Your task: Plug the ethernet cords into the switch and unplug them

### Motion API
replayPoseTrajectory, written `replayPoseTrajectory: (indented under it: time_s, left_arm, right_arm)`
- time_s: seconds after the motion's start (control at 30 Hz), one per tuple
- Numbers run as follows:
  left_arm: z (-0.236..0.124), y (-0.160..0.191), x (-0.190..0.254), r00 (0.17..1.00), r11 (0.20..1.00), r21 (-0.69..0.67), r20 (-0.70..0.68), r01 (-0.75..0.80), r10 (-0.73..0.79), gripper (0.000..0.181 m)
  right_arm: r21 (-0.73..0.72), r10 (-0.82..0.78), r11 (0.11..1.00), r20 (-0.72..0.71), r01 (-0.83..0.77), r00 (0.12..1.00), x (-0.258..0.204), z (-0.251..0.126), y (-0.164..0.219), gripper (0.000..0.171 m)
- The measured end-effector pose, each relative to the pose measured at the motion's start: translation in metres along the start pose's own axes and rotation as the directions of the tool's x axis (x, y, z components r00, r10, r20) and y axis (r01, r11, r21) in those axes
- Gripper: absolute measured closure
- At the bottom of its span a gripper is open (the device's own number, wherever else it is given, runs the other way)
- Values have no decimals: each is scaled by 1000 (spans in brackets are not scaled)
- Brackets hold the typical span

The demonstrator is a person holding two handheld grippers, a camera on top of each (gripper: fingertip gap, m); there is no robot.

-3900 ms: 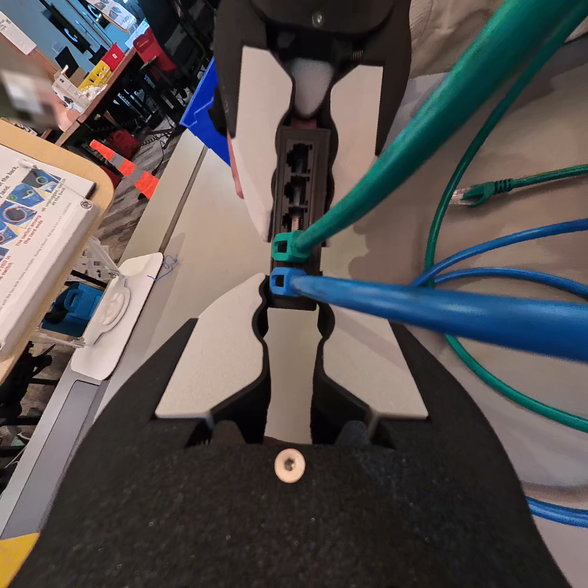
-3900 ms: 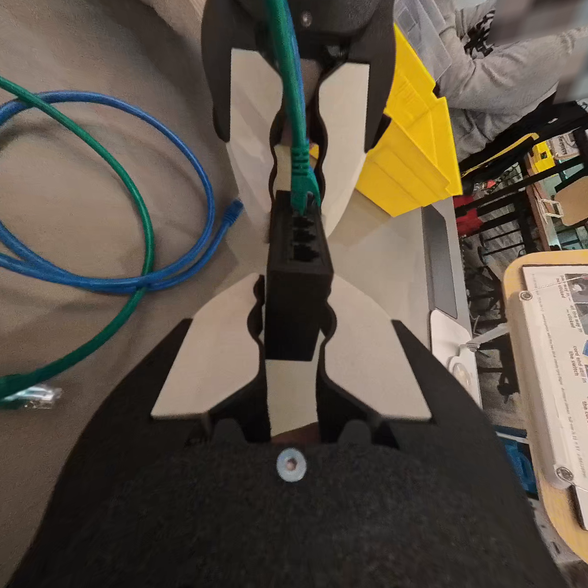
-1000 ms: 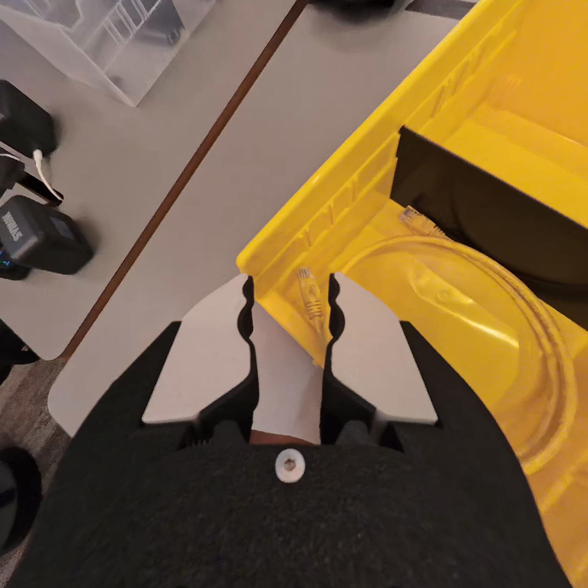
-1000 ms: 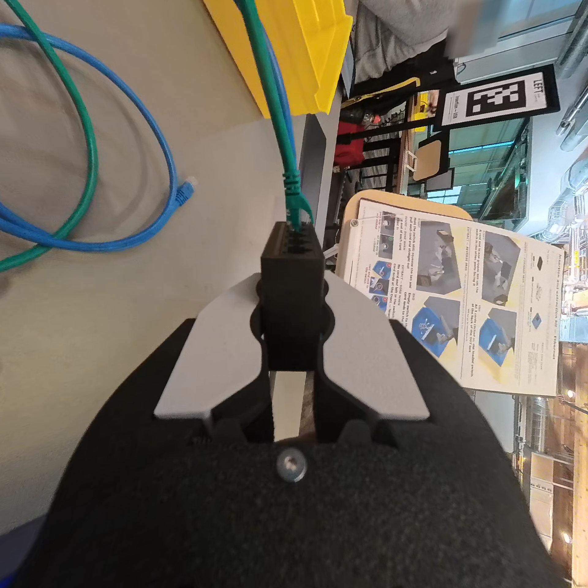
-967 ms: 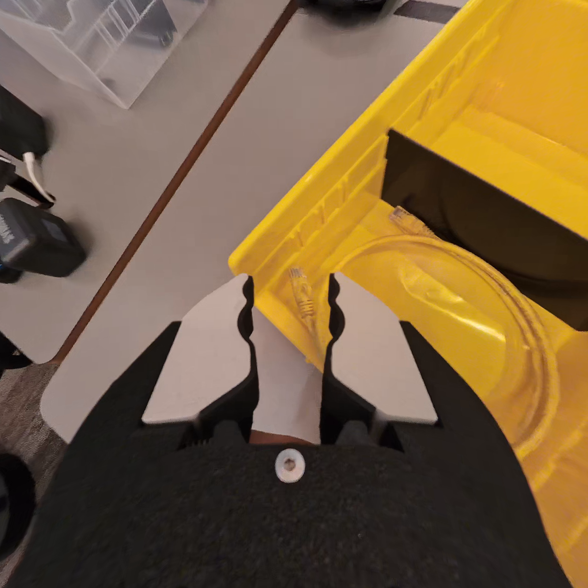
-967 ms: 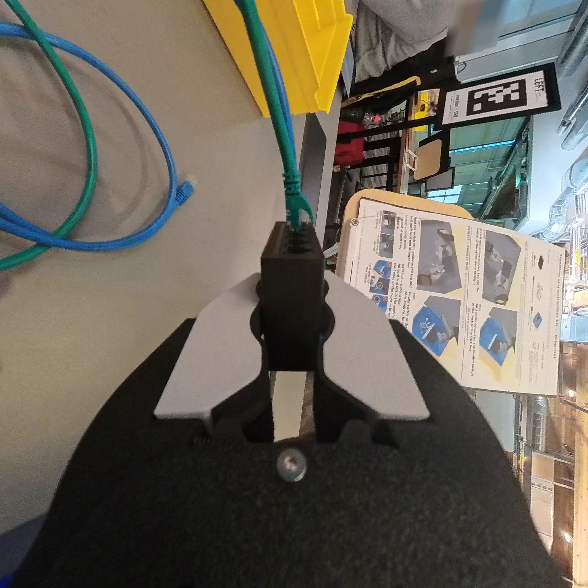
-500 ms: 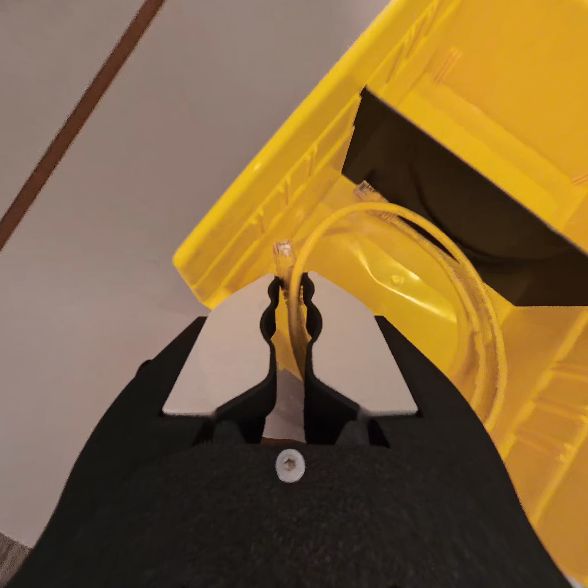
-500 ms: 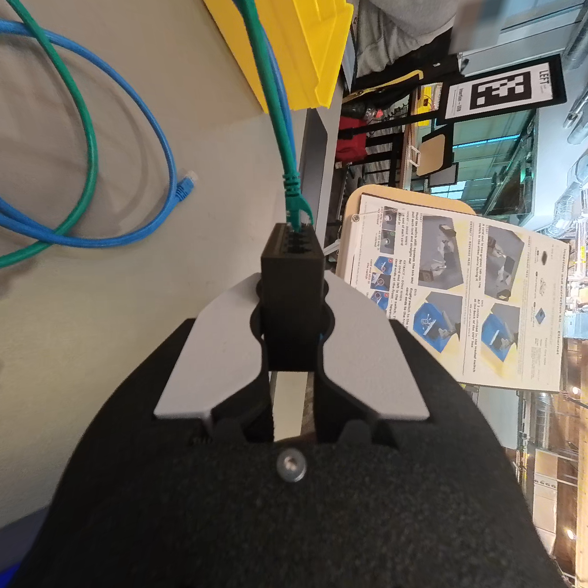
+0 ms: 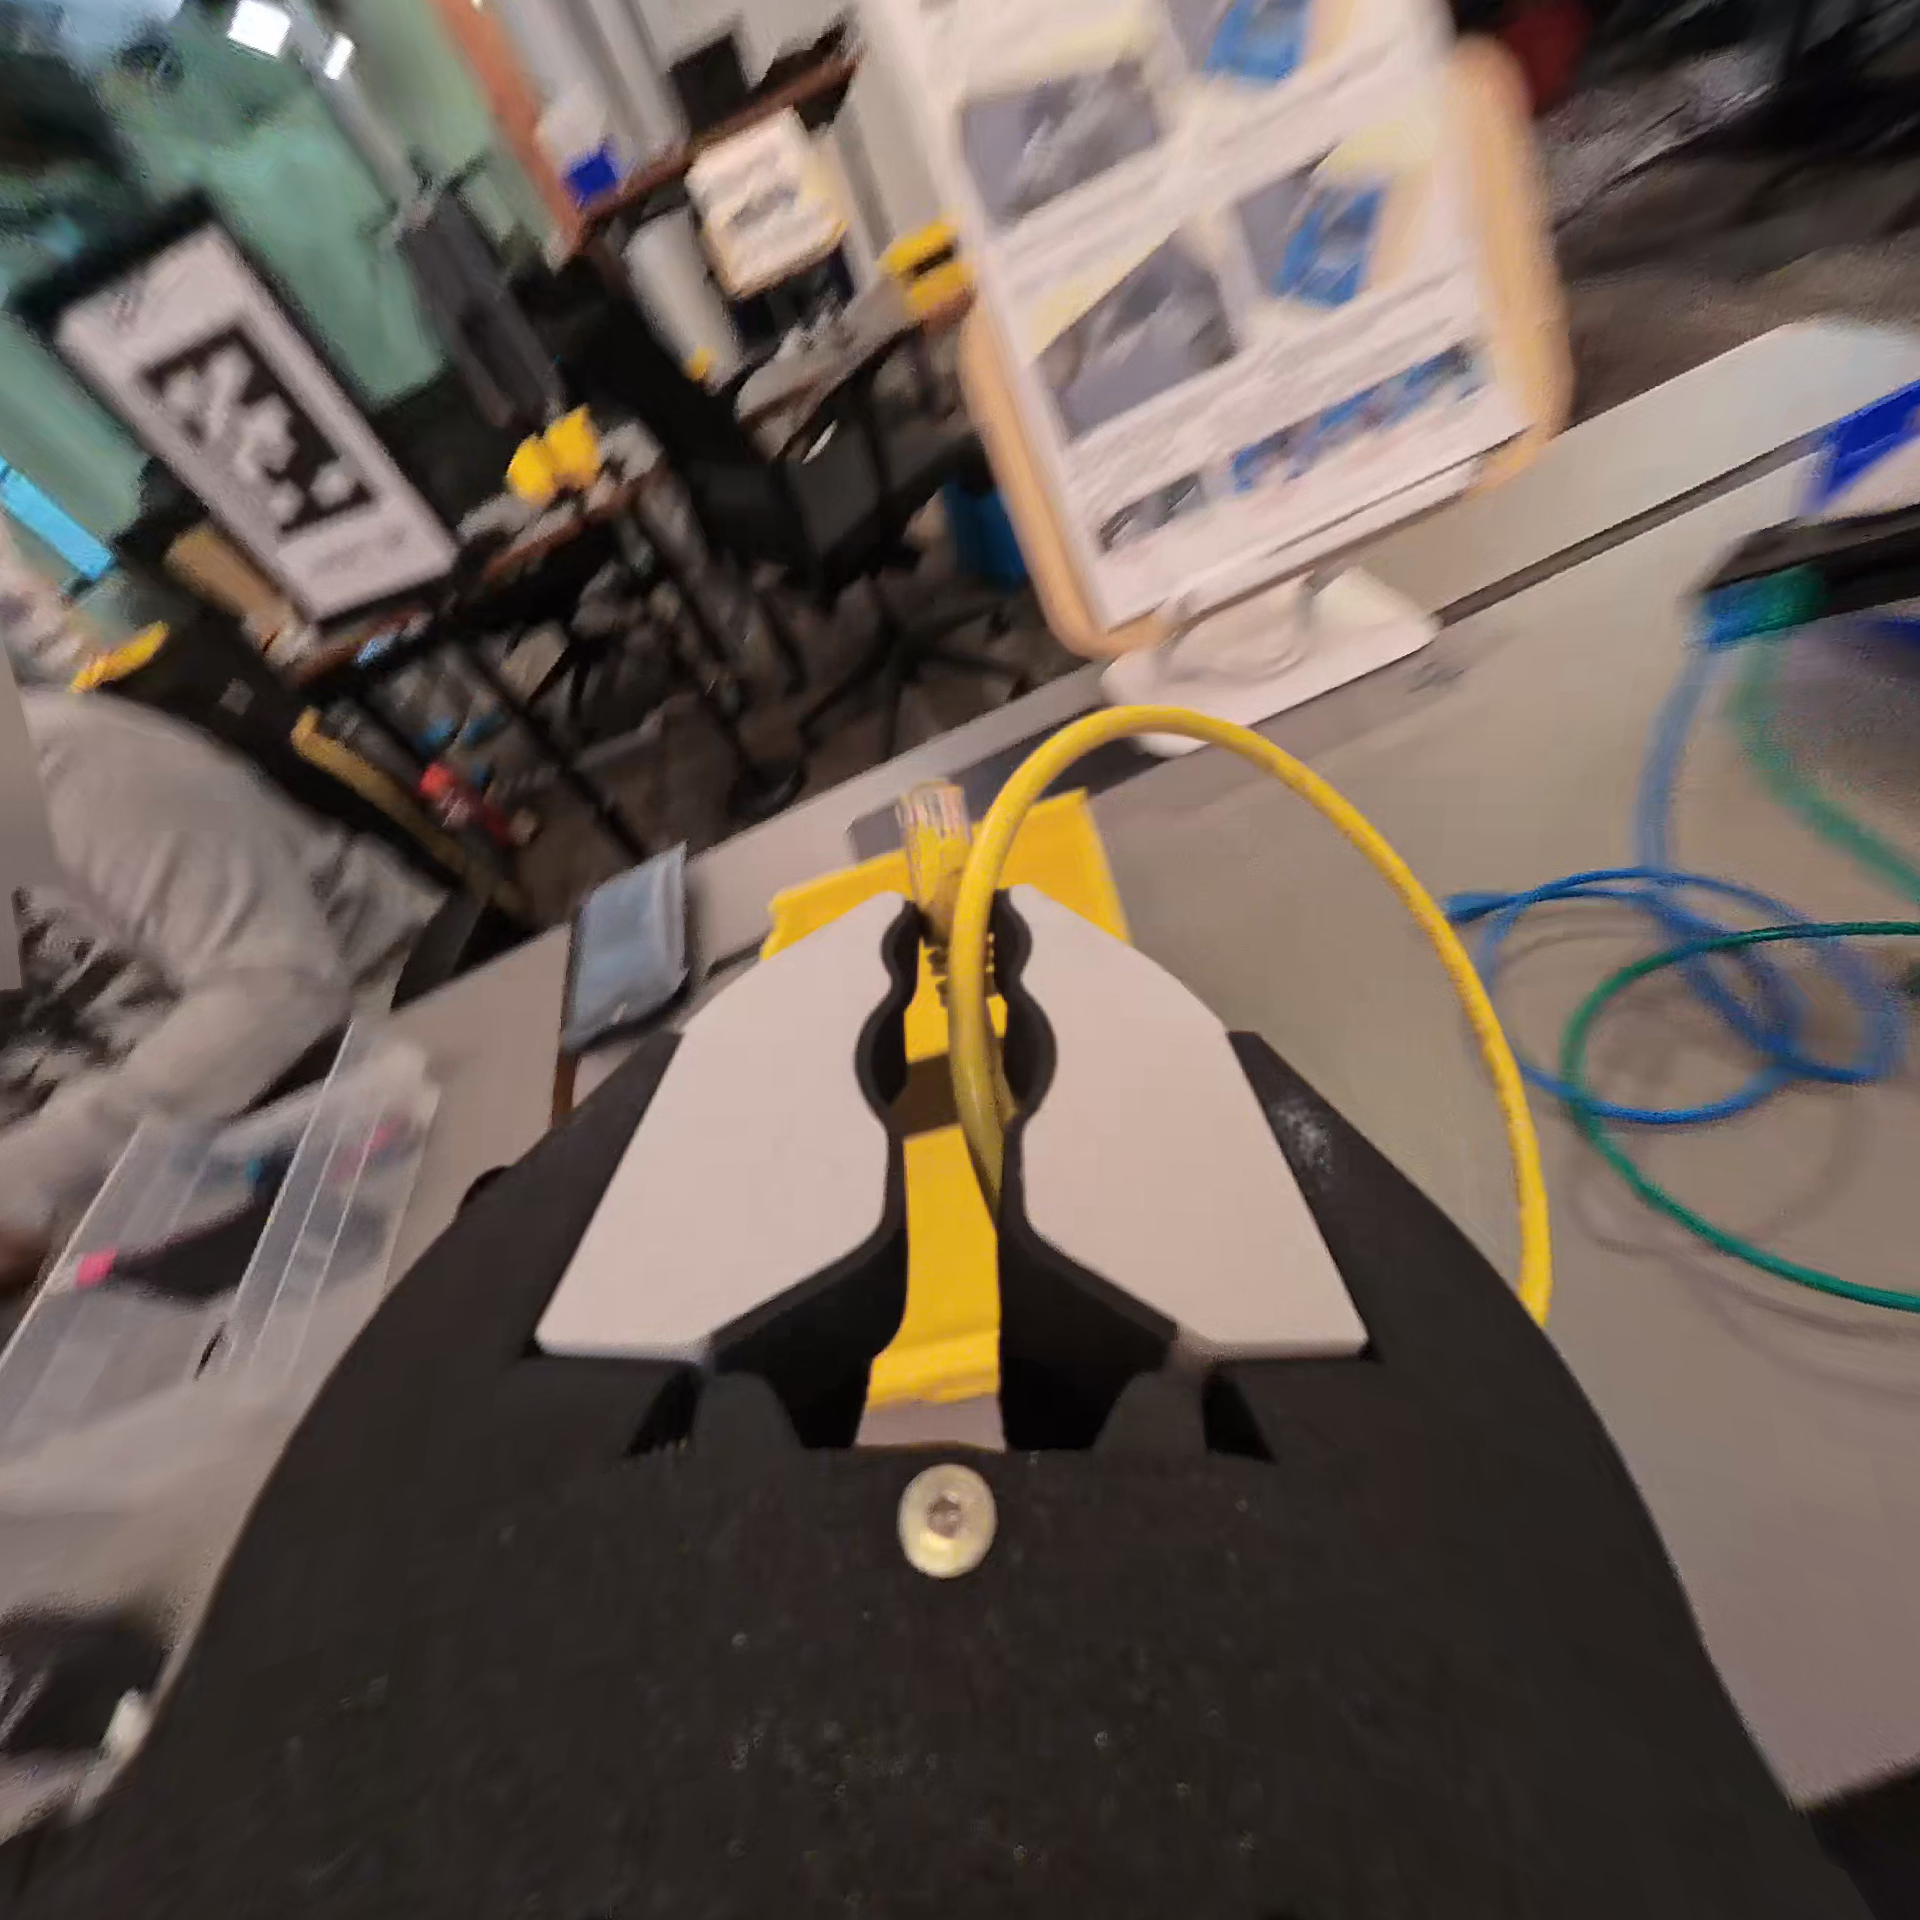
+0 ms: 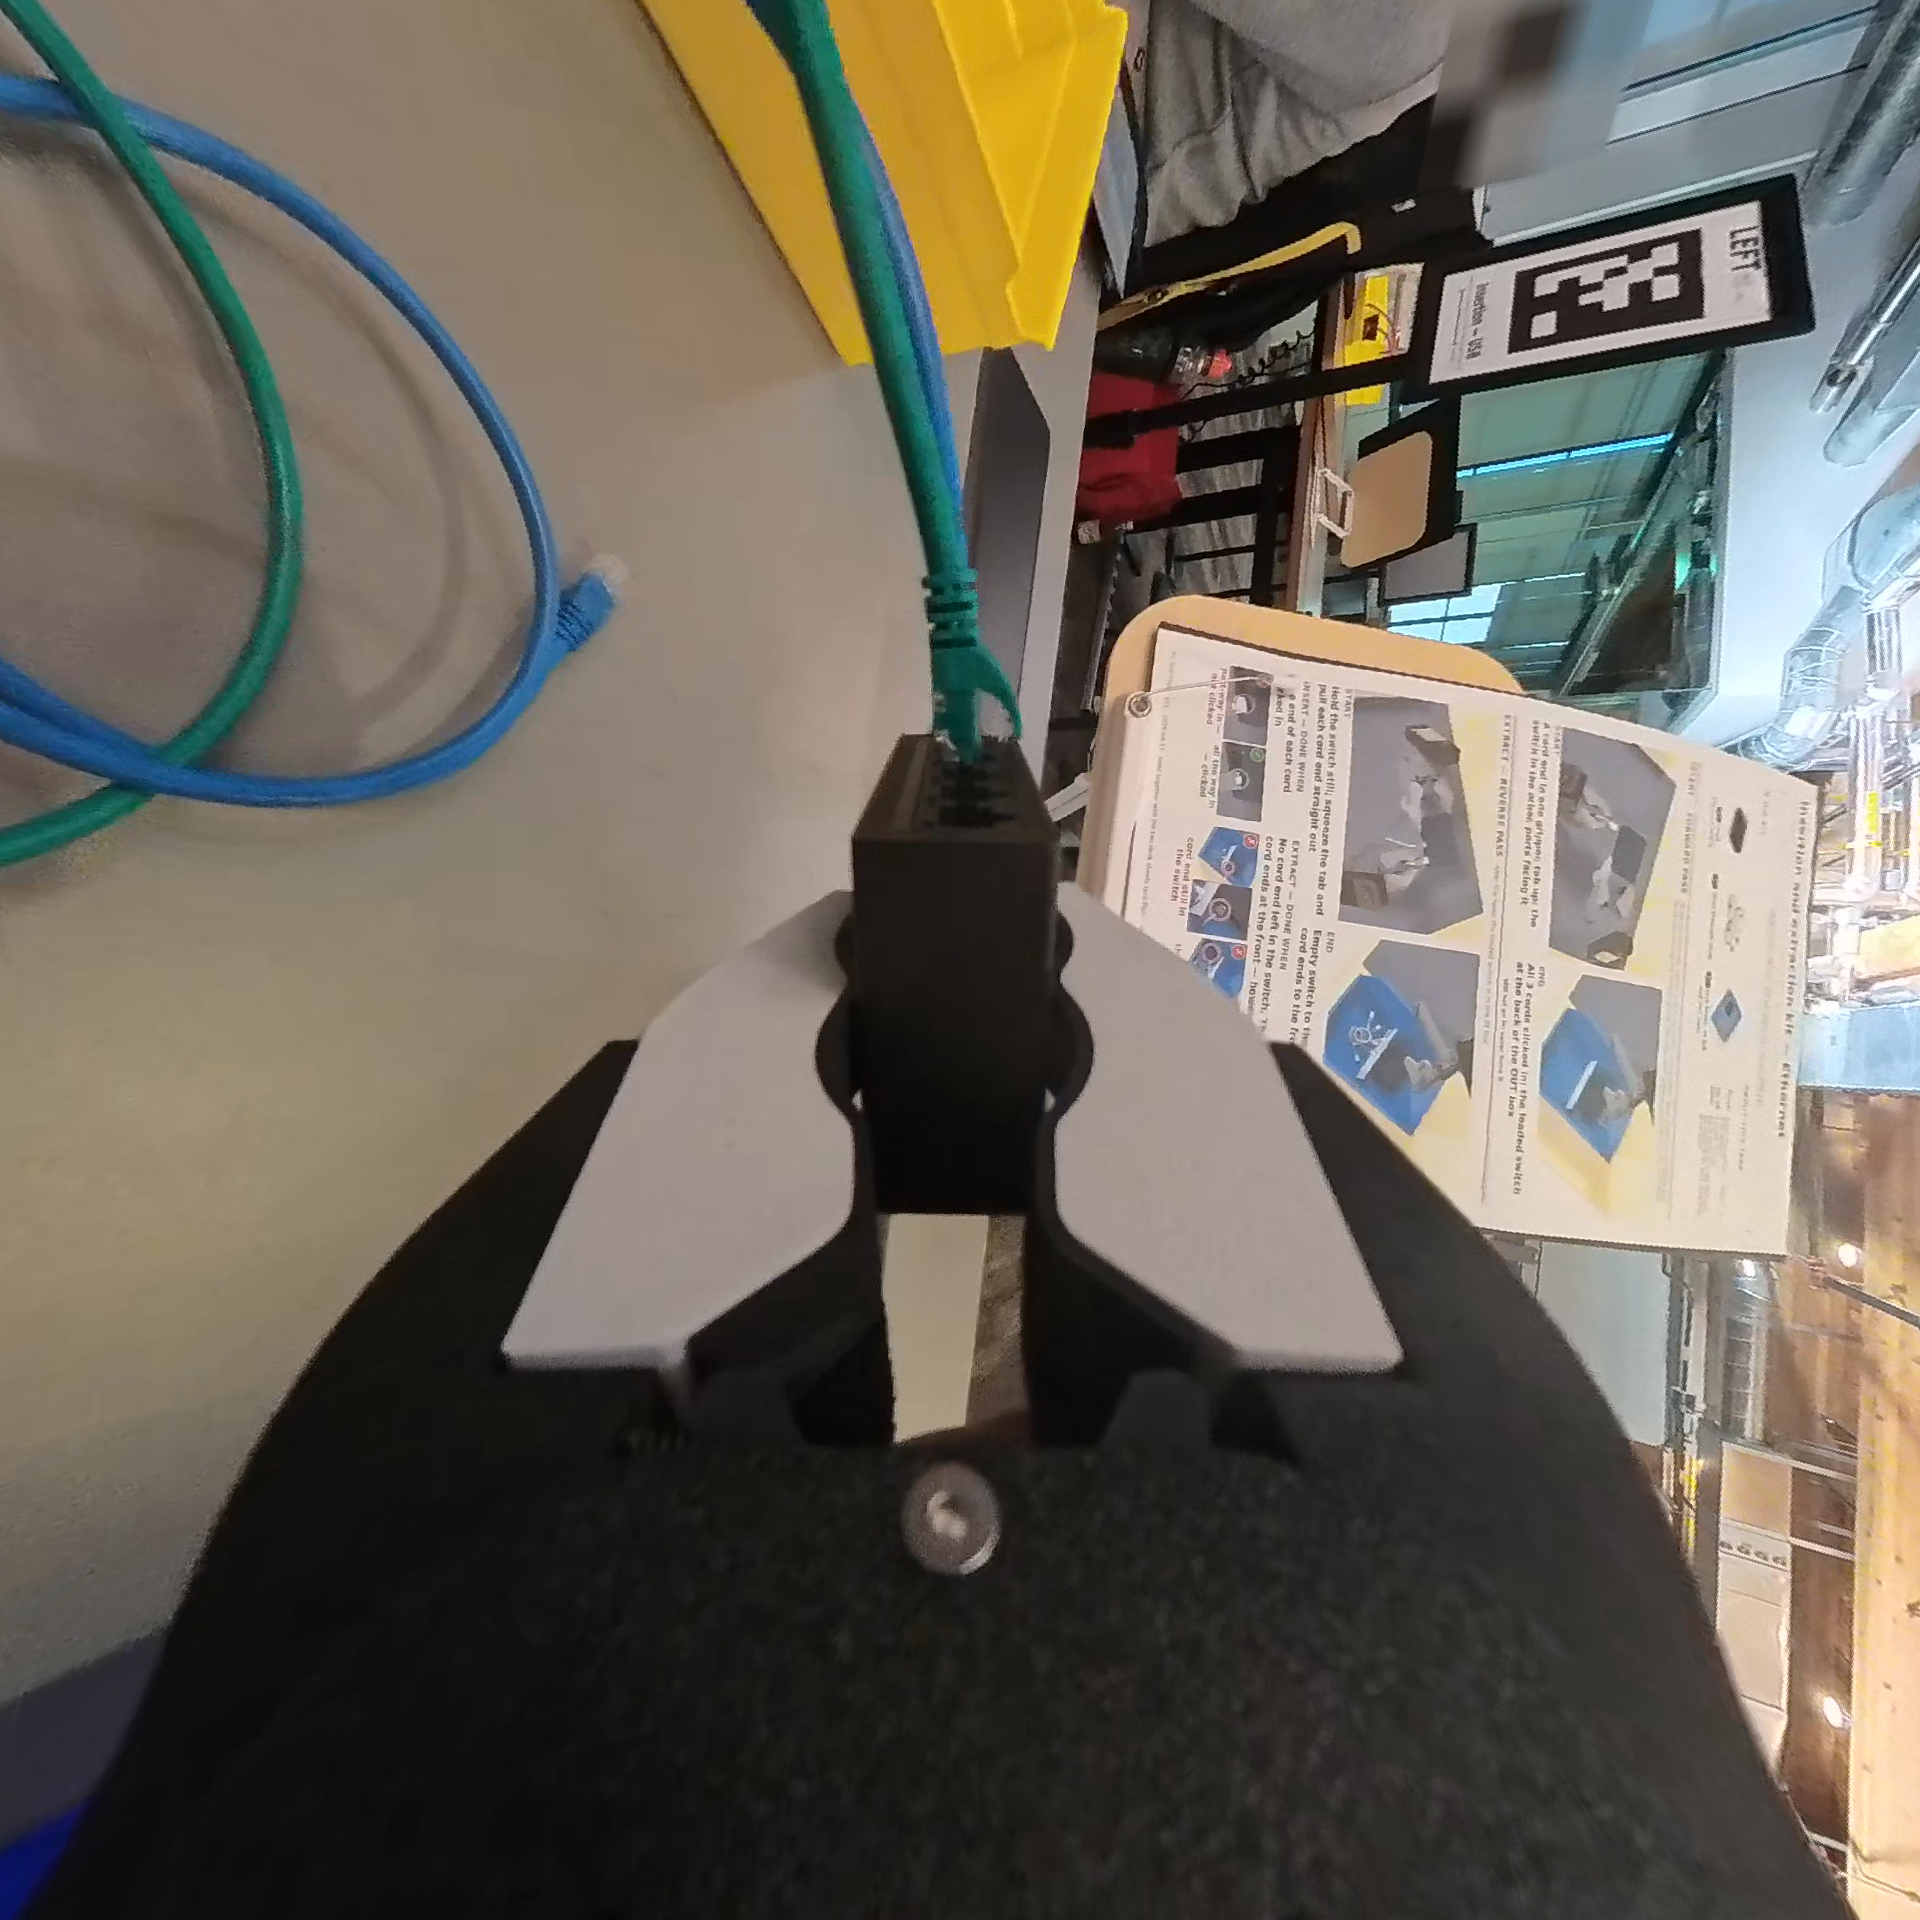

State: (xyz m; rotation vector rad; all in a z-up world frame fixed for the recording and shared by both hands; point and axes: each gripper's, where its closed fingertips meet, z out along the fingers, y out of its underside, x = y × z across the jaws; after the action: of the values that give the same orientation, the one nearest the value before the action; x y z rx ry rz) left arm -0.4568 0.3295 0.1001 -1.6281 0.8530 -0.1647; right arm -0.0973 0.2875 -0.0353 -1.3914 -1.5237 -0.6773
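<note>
Yellow cord [image 9: 1247, 790] pinched in left gripper [image 9: 951, 935], plug pointing up-frame at centre. Switch [image 10: 951, 935] clamped in right gripper [image 10: 951, 1039], ports facing away up-frame; green cord [image 10: 894, 343] occupying farthest port, nearer ports awaiting.

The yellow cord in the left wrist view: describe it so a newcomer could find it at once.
Start at the grey table and the left gripper above the yellow bin. Pinched there is the yellow cord, its clear plug pointing up past the tips and the rest arching right. Unlike the blue cord and green cord, it is off the table.
</note>
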Motion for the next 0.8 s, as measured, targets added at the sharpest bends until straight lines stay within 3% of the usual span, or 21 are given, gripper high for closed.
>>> replayPoseTrajectory:
  time_s: [0.1, 0.2, 0.37, 0.6, 0.7, 0.8]
  left_arm:
    - [-35, -46, 47, 974, 983, 184, -216, -31, 71, 168]
    - [-35, -44, 91, 919, 982, 176, -371, -68, 130, 168]
    - [23, 42, 164, 827, 987, -34, -551, -157, 113, 168]
    - [94, 166, 216, 815, 896, -248, -549, -369, 184, 169]
    - [99, 181, 218, 829, 875, -252, -502, -415, 248, 159]
    - [87, 169, 214, 838, 942, -227, -539, -247, 90, 150]
  right_arm:
    - [1, -3, 1000, -9, 3, 1000, 3, -3, -1, 142]
    - [-1, -3, 1000, -21, 3, 1000, 5, -6, 0, 142]
    - [-14, 1, 1000, -33, -2, 999, 8, -5, 8, 142]
    - [-41, -6, 999, -21, 5, 1000, 4, -1, 12, 141]
    - [-48, -11, 999, -10, 11, 1000, 1, 2, 13, 142]
    - [-59, -14, 998, -6, 14, 1000, 0, 4, 16, 141]
